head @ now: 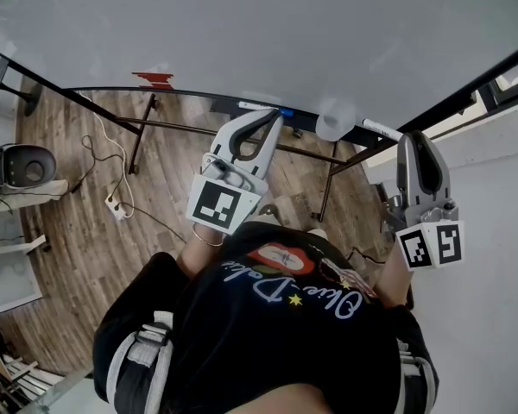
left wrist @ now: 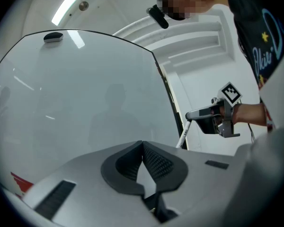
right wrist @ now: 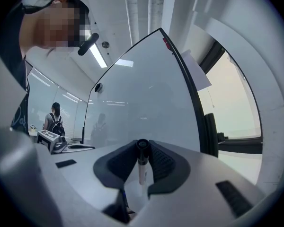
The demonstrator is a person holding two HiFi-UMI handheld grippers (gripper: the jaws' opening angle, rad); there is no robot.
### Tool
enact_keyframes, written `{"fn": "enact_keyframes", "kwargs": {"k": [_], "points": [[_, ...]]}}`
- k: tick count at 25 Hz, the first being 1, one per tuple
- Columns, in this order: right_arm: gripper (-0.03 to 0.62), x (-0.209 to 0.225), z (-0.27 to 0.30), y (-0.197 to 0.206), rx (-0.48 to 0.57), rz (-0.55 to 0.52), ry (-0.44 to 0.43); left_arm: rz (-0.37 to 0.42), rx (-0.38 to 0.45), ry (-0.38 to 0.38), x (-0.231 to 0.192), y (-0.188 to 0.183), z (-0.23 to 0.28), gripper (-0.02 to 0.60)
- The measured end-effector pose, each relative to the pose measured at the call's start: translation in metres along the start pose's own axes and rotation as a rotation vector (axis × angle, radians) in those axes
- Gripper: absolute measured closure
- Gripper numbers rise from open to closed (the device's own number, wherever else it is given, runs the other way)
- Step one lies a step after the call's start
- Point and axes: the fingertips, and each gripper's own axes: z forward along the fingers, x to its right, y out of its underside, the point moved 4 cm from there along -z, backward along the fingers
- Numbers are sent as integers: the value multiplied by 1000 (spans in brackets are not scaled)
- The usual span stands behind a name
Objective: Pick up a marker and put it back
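Note:
A white marker with a black cap [right wrist: 142, 167] stands upright between the pads of my right gripper [right wrist: 143, 145], which is shut on it. From the left gripper view the same marker [left wrist: 181, 137] hangs down from the right gripper [left wrist: 191, 116] beside the whiteboard's edge. In the head view the right gripper [head: 412, 145] is at the board's right end, with the marker [head: 380, 129] at its tip. My left gripper [left wrist: 143, 145] faces the whiteboard [left wrist: 85, 93] with its tips together and nothing between them. In the head view the left gripper [head: 259, 123] sits near the board's tray.
A second marker with a blue cap [head: 263, 108] and a round white eraser [head: 335, 119] lie on the tray. A red mark [head: 153, 79] is on the board's left. The stand's legs [head: 142, 132] and a cable cross the wooden floor. A person with a backpack [right wrist: 53, 119] stands far off.

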Motion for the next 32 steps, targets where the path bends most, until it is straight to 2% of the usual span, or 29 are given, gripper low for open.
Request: {"fn": "enact_keyframes", "kwargs": {"k": [8,32], "points": [[522,-2,18,6,-6,2,-41,13,-3,-18,-3,-2,0,578],[522,-11,49,49,-159,-21,-164,21,-39,-107,2,-5,-5,578]]}}
